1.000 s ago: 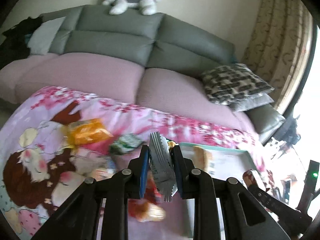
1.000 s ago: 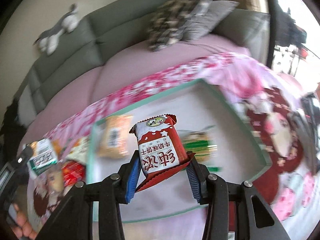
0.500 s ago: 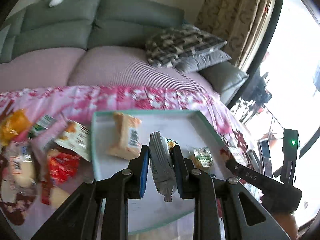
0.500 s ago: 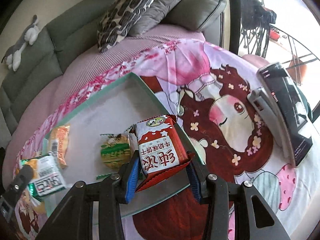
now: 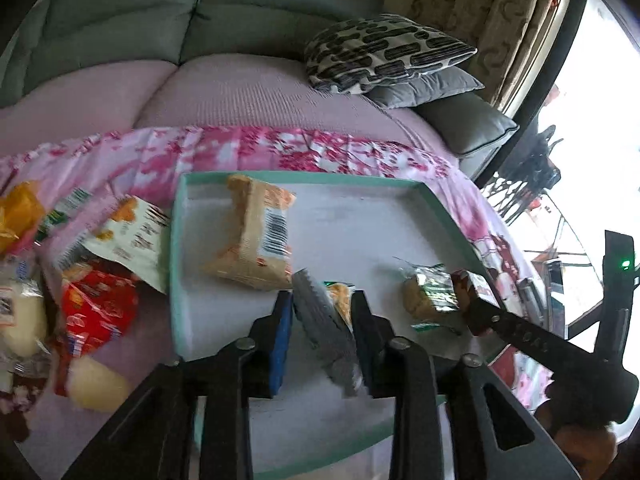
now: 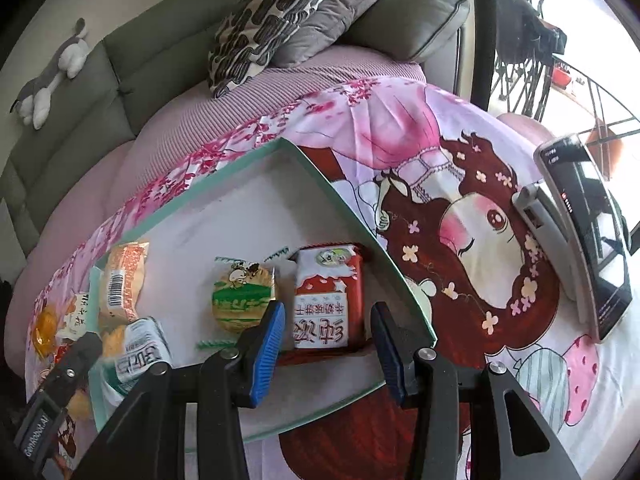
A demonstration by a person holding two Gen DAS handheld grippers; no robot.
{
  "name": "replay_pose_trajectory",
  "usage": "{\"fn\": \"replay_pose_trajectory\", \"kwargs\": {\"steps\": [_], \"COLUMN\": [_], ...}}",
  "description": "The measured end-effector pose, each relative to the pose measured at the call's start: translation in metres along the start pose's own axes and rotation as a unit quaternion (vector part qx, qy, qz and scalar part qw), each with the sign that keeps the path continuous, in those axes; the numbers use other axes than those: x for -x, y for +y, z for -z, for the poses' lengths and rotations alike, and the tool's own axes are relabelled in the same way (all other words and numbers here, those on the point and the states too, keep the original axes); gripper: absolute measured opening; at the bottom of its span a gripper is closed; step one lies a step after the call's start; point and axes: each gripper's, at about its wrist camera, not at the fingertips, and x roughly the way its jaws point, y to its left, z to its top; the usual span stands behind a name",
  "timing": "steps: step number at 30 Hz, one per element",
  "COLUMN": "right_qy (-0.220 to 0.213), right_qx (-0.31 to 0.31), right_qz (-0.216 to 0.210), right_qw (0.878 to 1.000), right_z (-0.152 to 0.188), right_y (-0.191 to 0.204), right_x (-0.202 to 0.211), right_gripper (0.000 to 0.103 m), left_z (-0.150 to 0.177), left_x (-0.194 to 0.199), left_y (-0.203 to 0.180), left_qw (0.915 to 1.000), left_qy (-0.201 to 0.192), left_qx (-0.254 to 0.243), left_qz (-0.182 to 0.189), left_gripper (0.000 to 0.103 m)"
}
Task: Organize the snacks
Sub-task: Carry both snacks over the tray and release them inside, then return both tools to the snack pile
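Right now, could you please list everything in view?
tray: 1, teal rim, on pink cloth
red-and-white packet: 1, in tray by right wall
green-and-yellow snack: 1, in tray beside it
orange packet: 1, tray's far left
silver packet: 1, between the left jaws
loose snacks: several, mixed colours, left of tray
cushions: 2, patterned and grey, on sofa
plush toy: 1, grey-white, on sofa back
phone: 1, dark, right of tray
left gripper: 1, black, blue pads, jaws just opening
right gripper: 1, black, blue pads, open around red-and-white packet
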Motion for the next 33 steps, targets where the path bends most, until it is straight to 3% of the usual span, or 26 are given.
{"fn": "replay_pose_trajectory", "kwargs": {"steps": [5,10,15,17,19,22,24,27,33], "right_qy": [-0.013,-0.017,-0.011,-0.01,-0.01,-0.009,-0.008,-0.002,0.01], "right_qx": [0.023,0.074,0.12,0.133,0.143,0.159,0.165,0.173,0.185], "right_qz": [-0.003,-0.038,-0.084,-0.096,-0.108,-0.122,-0.131,-0.139,-0.15], "right_qw": [1.0,0.996,0.989,0.986,0.984,0.98,0.978,0.975,0.971], "right_z": [-0.001,0.006,0.02,0.027,0.032,0.04,0.045,0.05,0.063], "right_y": [0.016,0.057,0.104,0.118,0.132,0.149,0.159,0.168,0.191], "right_x": [0.013,0.02,0.024,0.025,0.027,0.027,0.026,0.023,0.017], "right_gripper": [0.048,0.055,0.059,0.066,0.071,0.074,0.084,0.089,0.102], "left_z": [-0.007,-0.012,-0.009,-0.003,0.003,0.012,0.016,0.024,0.033], "left_x": [0.017,0.032,0.052,0.063,0.072,0.09,0.098,0.109,0.123], "left_y": [0.01,0.04,0.086,0.108,0.128,0.154,0.168,0.183,0.203], "left_qw": [0.9994,0.9946,0.9755,0.9659,0.9572,0.9422,0.9316,0.9245,0.9222], "left_qy": [-0.018,-0.029,-0.035,-0.038,-0.039,-0.049,-0.051,-0.051,-0.049], "left_qx": [-0.001,0.035,0.079,0.101,0.12,0.143,0.153,0.163,0.185], "left_qz": [-0.028,-0.093,-0.202,-0.235,-0.26,-0.299,-0.326,-0.341,-0.336], "left_gripper": [0.046,0.068,0.07,0.074,0.086,0.087,0.092,0.093,0.094]}}
